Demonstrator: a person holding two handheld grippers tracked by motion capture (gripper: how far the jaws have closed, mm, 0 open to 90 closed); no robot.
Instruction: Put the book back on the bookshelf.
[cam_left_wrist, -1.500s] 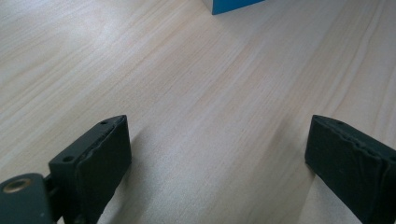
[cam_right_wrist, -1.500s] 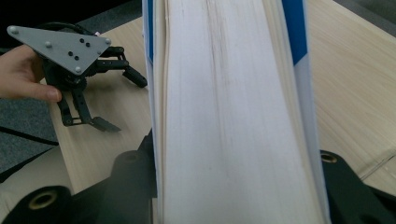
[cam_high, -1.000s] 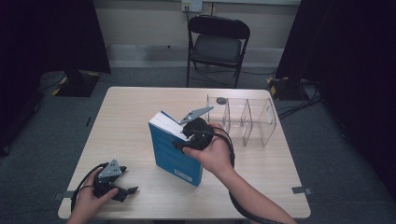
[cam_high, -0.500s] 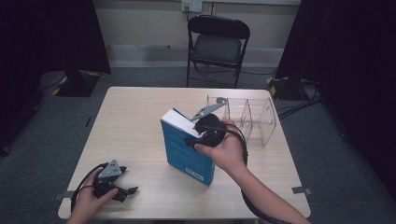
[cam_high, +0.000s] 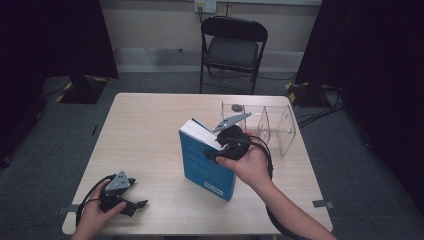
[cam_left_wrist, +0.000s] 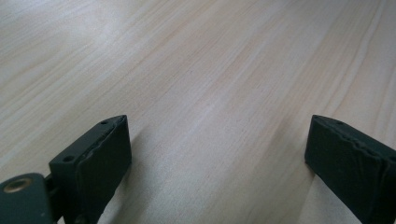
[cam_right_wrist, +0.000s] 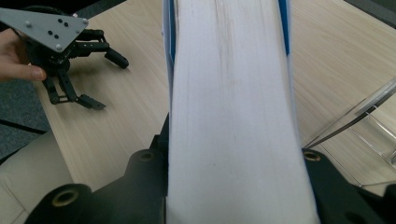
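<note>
A thick blue book (cam_high: 205, 167) with white page edges stands tilted on the wooden table (cam_high: 145, 125), near its middle. My right gripper (cam_high: 220, 150) is shut on the book's upper part, one jaw on each cover. In the right gripper view the page block (cam_right_wrist: 231, 102) runs up between the black jaws. My left gripper (cam_high: 135, 206) rests on the table at the front left, held by a hand, with its jaws wide open. In the left gripper view nothing but bare table (cam_left_wrist: 210, 70) lies between the jaws of the left gripper (cam_left_wrist: 217, 135).
A clear plastic rack with dividers (cam_high: 272, 127) stands on the table just right of the book, with a small dark round thing (cam_high: 236, 107) at its far left corner. A black folding chair (cam_high: 232, 50) stands behind the table. Dark curtains hang on both sides.
The right gripper has carried the book to the right, closer to the clear rack. The left gripper has stayed where it was.
</note>
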